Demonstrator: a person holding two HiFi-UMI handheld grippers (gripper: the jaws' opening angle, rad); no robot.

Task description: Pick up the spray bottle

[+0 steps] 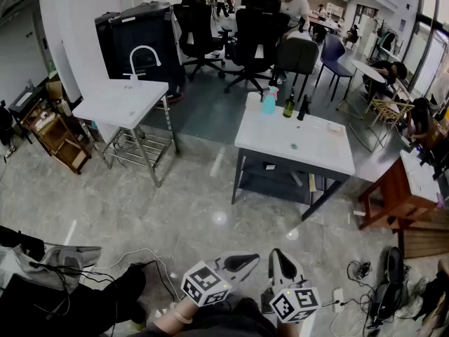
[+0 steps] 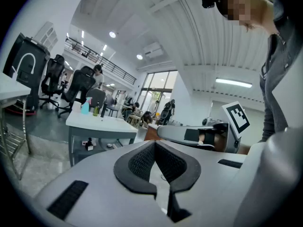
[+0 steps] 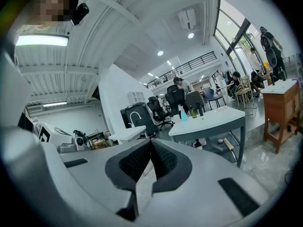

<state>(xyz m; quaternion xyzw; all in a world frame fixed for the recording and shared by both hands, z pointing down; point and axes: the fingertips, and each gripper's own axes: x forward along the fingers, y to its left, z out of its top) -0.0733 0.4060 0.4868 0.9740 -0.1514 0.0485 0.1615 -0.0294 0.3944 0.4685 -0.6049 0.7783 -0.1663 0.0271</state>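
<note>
The spray bottle (image 1: pixel 270 100) is pale blue and stands upright at the far edge of a white table (image 1: pixel 302 146), several steps ahead of me. A green bottle (image 1: pixel 288 106) and a black bottle (image 1: pixel 303 108) stand beside it. Both grippers are held low and close to my body, far from the table. My left gripper (image 1: pixel 247 260) is shut and holds nothing, and so is my right gripper (image 1: pixel 278 258). In the left gripper view the spray bottle (image 2: pixel 85 108) is small and distant beyond the shut left gripper (image 2: pixel 155 144). The right gripper view shows the spray bottle (image 3: pixel 183 116) past the shut right gripper (image 3: pixel 150 141).
A second white table (image 1: pixel 123 102) with a faucet stands to the left, a black cabinet (image 1: pixel 144 44) behind it. Office chairs (image 1: pixel 256 37) and seated people fill the back. A wooden desk (image 1: pixel 396 188) is at right. Cables (image 1: pixel 119 265) lie on the floor near my feet.
</note>
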